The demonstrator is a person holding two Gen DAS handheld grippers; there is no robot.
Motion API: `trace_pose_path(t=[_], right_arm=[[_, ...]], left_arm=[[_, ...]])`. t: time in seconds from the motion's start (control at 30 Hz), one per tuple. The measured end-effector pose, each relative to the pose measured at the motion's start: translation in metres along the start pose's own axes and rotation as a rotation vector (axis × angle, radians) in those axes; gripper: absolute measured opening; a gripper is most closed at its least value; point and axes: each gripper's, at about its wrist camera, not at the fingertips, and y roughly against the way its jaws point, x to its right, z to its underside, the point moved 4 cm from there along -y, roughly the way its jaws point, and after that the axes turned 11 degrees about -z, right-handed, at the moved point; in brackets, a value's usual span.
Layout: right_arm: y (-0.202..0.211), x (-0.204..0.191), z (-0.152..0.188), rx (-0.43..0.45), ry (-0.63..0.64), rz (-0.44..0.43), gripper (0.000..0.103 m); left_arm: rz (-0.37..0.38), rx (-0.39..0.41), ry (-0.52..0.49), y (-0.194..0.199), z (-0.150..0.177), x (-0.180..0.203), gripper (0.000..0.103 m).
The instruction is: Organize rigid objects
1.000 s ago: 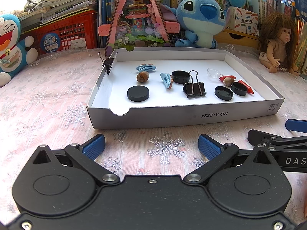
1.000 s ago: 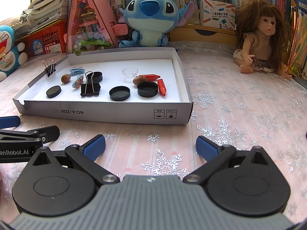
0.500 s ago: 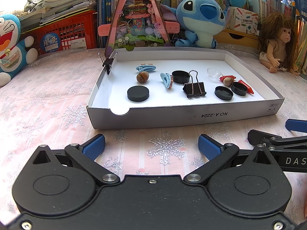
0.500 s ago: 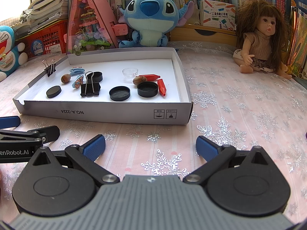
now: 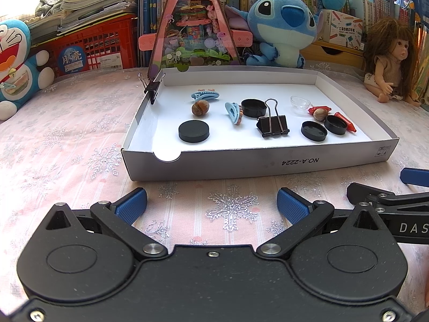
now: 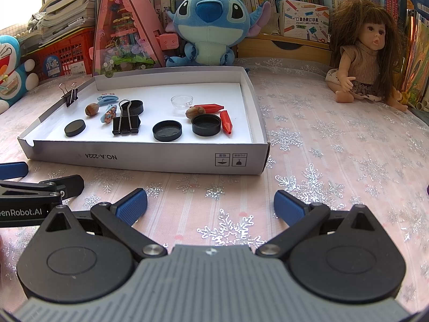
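Observation:
A shallow white cardboard tray (image 5: 268,162) (image 6: 161,159) lies on the snowflake tablecloth. In it are black round lids (image 5: 193,131) (image 6: 206,124), a large black binder clip (image 5: 273,126) (image 6: 125,123), two blue hair clips (image 5: 205,95), two hazelnuts (image 5: 200,107) (image 6: 195,112), red pieces (image 6: 226,119) and a clear small cup (image 6: 182,100). A small binder clip (image 5: 151,88) grips the tray's left wall. My left gripper (image 5: 211,205) and right gripper (image 6: 210,205) are both open and empty, low over the cloth in front of the tray.
A Stitch plush (image 6: 210,24), a pink triangular toy house (image 5: 191,26), a Doraemon plush (image 5: 16,61) and a red crate (image 5: 91,48) stand behind the tray. A doll (image 6: 367,61) sits at the right. Bookshelves line the back.

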Motion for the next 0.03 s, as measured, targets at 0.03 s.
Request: trace_pose_path(t=[0.03], right_arm=[[-0.0001,-0.0002,0.0001,0.0,0.001,0.0,0.103]], left_arm=[[0.0,0.0,0.0,0.0,0.0,0.0,0.103]])
